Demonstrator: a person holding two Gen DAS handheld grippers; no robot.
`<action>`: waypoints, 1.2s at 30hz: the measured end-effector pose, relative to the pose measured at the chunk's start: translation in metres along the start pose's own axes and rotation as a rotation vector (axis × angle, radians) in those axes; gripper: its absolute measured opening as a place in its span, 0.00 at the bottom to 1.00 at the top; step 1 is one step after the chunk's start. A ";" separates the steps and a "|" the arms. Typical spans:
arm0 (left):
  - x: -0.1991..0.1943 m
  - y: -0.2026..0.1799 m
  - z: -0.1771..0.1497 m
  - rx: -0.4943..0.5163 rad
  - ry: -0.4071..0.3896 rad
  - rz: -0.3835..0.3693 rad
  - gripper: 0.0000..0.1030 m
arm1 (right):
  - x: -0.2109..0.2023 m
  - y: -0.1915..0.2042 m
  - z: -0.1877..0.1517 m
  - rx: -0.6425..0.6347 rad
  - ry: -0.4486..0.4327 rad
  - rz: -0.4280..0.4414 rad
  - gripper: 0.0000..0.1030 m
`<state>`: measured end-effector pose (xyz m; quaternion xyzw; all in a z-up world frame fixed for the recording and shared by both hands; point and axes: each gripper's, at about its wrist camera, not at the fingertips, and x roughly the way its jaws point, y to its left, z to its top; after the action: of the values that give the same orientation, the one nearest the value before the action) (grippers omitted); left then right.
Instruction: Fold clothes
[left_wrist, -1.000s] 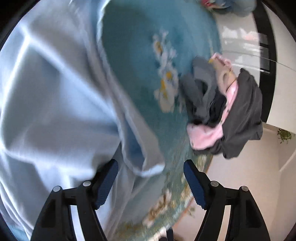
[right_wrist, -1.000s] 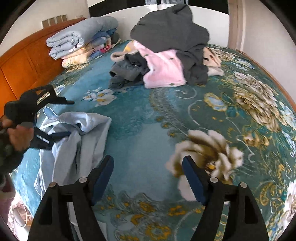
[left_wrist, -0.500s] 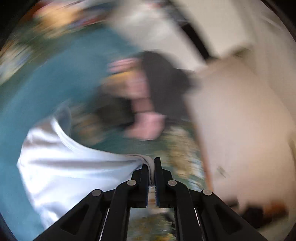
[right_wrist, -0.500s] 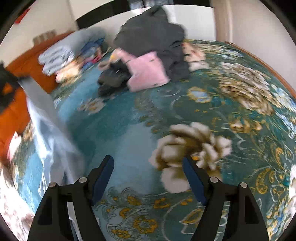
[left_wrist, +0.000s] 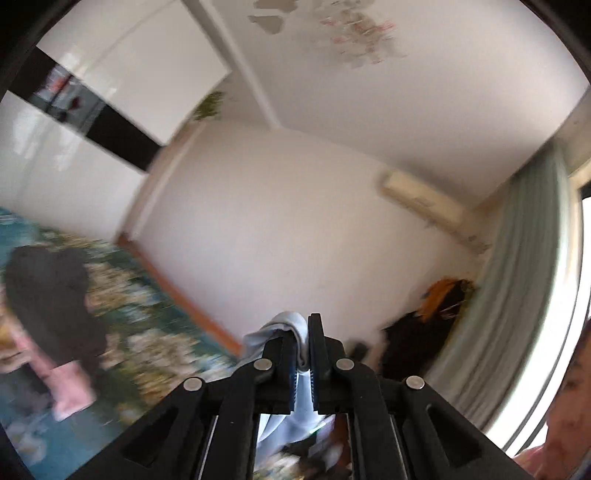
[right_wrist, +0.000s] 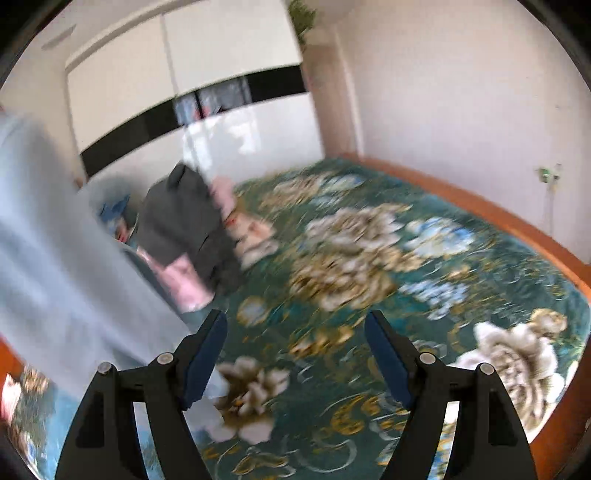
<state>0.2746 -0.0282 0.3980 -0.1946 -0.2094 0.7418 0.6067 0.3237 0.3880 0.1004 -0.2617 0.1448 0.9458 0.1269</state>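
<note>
My left gripper is shut on a fold of a pale blue garment, held high in the air; the cloth hangs down below the fingers. In the right wrist view the same pale blue garment hangs as a blurred sheet at the left, reaching down to the bed. My right gripper is open and holds nothing, just right of the hanging cloth and above the teal floral bedspread. A heap of unfolded clothes, dark grey and pink, lies toward the far side of the bed.
The heap of clothes also shows at the left of the left wrist view. A white wardrobe stands behind the bed. The bed's orange wooden edge runs along the right. Part of a person is at the lower right, with a curtain behind.
My left gripper shut on the pale blue garment and lifted it high off the bed, tilting up toward the ceiling. The right gripper stayed open and swung its view up toward the wardrobe.
</note>
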 end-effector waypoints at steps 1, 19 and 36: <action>-0.009 0.011 -0.007 -0.017 0.018 0.060 0.06 | -0.005 -0.006 0.002 0.009 -0.011 -0.007 0.76; -0.150 0.231 -0.219 -0.682 0.212 0.603 0.07 | 0.057 0.243 -0.181 -0.727 0.365 0.494 0.76; -0.106 0.247 -0.210 -0.527 0.255 0.553 0.06 | 0.099 0.235 -0.120 -0.571 0.334 0.330 0.02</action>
<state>0.2060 -0.1598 0.0912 -0.4830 -0.2553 0.7679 0.3345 0.2223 0.1461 -0.0018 -0.4105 -0.0658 0.9000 -0.1310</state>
